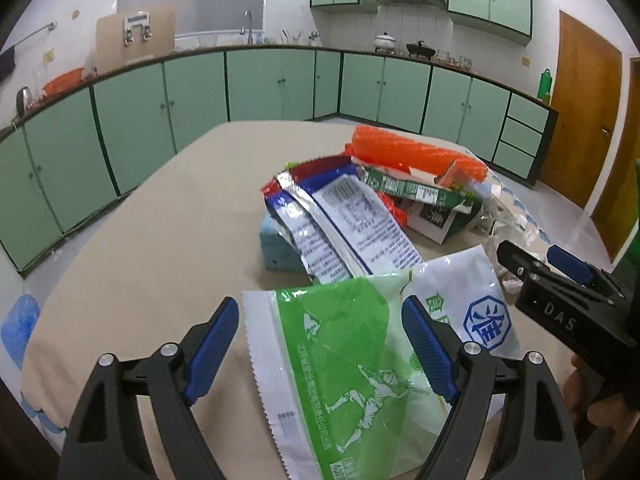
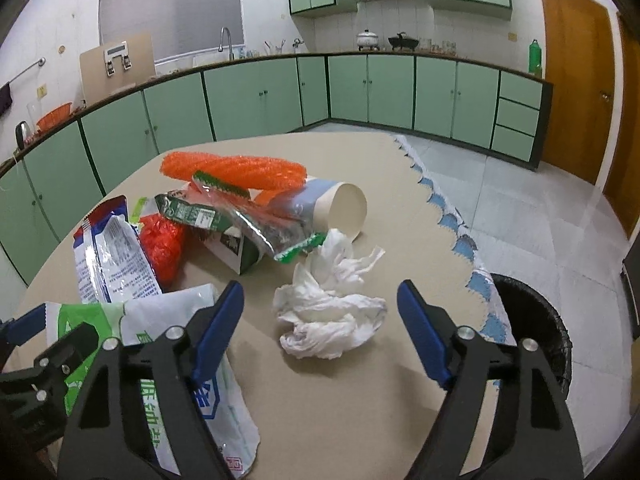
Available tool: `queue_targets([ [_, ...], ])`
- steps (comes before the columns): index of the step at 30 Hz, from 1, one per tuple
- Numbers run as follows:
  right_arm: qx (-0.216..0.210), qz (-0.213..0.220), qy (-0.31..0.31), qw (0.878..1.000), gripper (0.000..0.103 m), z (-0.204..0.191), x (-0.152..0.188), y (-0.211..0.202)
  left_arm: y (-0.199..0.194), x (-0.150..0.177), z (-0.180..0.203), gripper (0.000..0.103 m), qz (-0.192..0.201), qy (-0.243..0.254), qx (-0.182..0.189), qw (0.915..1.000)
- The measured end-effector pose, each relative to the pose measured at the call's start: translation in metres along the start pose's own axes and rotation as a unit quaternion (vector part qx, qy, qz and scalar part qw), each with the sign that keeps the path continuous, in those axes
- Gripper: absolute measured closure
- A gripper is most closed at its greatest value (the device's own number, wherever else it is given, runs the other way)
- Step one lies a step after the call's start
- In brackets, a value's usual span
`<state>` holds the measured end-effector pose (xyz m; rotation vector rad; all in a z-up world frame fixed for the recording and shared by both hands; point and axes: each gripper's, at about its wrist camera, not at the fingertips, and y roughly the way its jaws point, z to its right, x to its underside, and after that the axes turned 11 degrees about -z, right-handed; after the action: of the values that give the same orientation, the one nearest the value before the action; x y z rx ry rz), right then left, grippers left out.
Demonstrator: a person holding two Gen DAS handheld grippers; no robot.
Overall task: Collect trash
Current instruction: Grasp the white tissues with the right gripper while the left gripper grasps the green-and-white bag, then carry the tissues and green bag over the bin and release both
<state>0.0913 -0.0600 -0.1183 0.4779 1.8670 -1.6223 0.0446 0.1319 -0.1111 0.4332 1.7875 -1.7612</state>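
Both jaws gape: the left hand-held gripper (image 1: 320, 350) straddles the green bag (image 1: 348, 360) on the desk (image 1: 140, 248), the right hand-held gripper (image 2: 320, 332) faces the tissue (image 2: 328, 320). Pinch low on each, then carry to the bin (image 2: 536, 320) beside the desk.

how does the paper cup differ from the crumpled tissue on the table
The cup keeps its round shape and lies on its side, its open mouth facing the camera; the tissue is a shapeless wad. The cup has a blue band outside and a cream inside; the tissue is all white. The cup lies at the far side against the wrapper pile; the tissue lies apart from the pile, just ahead of the open right tongs. Both rest on the table.
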Motion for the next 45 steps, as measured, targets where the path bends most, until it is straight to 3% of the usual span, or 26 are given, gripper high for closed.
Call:
queue_targets([
  [4,-0.001,-0.014,-0.001,1.000,0.038,0.000,-0.002,0.005,0.004,0.001,-0.002,0.022,-0.006,-0.007,0.009,0.9999],
  [7,0.000,-0.018,-0.007,1.000,0.041,-0.001,-0.001,0.005,0.006,0.000,0.000,0.032,-0.010,-0.003,0.014,0.9998],
  [12,-0.007,-0.029,-0.013,0.999,0.054,-0.001,-0.001,0.007,0.011,0.003,0.001,0.056,-0.021,0.000,0.033,0.9992],
  [20,-0.025,-0.032,-0.023,0.999,0.081,0.002,0.002,0.001,0.003,0.002,0.004,0.093,-0.007,0.005,0.030,0.9995],
  [24,-0.032,-0.023,-0.020,0.999,0.093,0.004,0.004,-0.010,-0.003,0.000,0.006,0.096,0.001,0.006,0.036,0.9994],
  [45,-0.003,0.059,0.019,0.998,0.095,0.051,-0.014,-0.084,-0.058,-0.034,0.045,0.100,0.090,0.038,0.086,0.9915],
])
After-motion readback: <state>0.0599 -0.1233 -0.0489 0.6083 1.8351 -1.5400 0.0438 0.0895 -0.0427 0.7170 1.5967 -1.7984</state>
